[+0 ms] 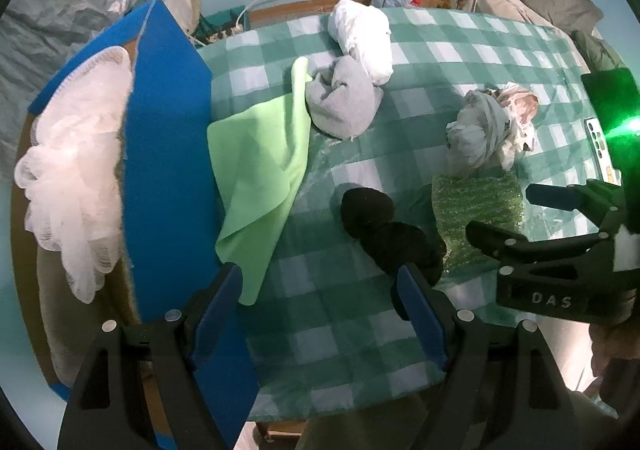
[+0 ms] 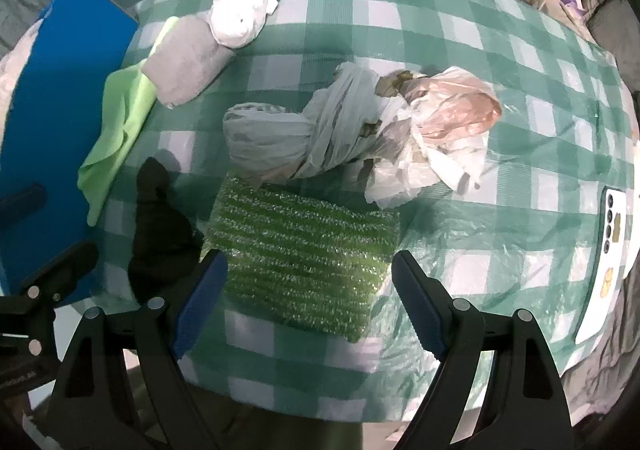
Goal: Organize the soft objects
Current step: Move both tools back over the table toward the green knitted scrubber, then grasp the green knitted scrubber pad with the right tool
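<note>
1. Claws: left claw (image 1: pixel 320 298) spread wide and empty above the checkered desk (image 1: pixel 460 50), black sock (image 1: pixel 384 230) beside it.
2. Right claw (image 2: pixel 308 278) likewise released, hanging over the sparkly green scrubber (image 2: pixel 304 254).

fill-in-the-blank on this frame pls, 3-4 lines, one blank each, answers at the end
1. The sparkly green scrub pad lies between the open jaws of the ____ gripper.
2. The rolled grey towel rests partly on the light ____ cloth.
3. The white mesh bath pouf sits in the box with the ____ flap.
4. The tablecloth is green-and-white ____.

Answers: right; green; blue; checked
</note>
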`<state>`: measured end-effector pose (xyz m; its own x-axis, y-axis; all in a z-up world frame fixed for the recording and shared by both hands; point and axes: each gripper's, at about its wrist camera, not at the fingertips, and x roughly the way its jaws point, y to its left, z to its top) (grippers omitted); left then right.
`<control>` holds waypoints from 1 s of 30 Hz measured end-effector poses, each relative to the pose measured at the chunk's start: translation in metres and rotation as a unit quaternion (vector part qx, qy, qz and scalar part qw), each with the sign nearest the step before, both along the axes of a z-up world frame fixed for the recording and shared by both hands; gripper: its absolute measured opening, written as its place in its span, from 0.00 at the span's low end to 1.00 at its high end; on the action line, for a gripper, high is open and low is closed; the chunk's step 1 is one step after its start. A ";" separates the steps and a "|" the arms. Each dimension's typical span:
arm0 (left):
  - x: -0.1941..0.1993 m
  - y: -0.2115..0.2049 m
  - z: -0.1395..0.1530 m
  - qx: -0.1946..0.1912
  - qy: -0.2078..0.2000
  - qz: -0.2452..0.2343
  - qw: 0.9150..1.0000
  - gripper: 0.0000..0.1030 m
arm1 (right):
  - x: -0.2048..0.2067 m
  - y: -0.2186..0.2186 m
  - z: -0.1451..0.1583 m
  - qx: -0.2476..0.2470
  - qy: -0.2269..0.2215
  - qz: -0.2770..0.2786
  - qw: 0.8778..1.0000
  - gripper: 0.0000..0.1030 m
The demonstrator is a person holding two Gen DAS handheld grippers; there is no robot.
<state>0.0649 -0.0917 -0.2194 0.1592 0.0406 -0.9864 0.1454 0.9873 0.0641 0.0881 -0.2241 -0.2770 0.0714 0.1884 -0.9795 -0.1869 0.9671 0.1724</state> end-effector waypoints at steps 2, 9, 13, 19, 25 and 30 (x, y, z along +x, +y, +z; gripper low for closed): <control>0.001 -0.003 -0.001 0.002 -0.002 -0.005 1.000 0.79 | 0.000 0.002 -0.006 -0.007 0.001 0.006 1.000 0.81; 0.004 -0.009 -0.003 -0.004 -0.001 -0.009 1.000 0.80 | -0.011 0.014 -0.019 -0.040 -0.012 0.044 0.998 0.81; 0.007 -0.010 -0.004 -0.005 0.000 -0.008 1.000 0.83 | -0.019 0.018 -0.021 -0.048 -0.020 0.051 0.997 0.75; 0.008 -0.013 -0.006 -0.019 0.008 -0.003 1.000 0.83 | -0.027 0.023 -0.014 -0.037 -0.028 0.066 0.997 0.24; 0.014 -0.017 -0.011 -0.032 0.015 0.005 0.999 0.83 | -0.025 0.010 -0.008 -0.017 -0.024 0.061 0.998 0.16; 0.018 -0.026 -0.019 -0.041 0.026 0.013 0.999 0.83 | -0.018 -0.011 0.008 -0.002 -0.024 0.055 0.998 0.16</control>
<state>0.0830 -0.1176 -0.2386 0.1073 -0.0372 -0.9935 0.1208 0.9924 -0.0241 0.0704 -0.2355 -0.2694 0.0978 0.1942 -0.9761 -0.3007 0.9407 0.1571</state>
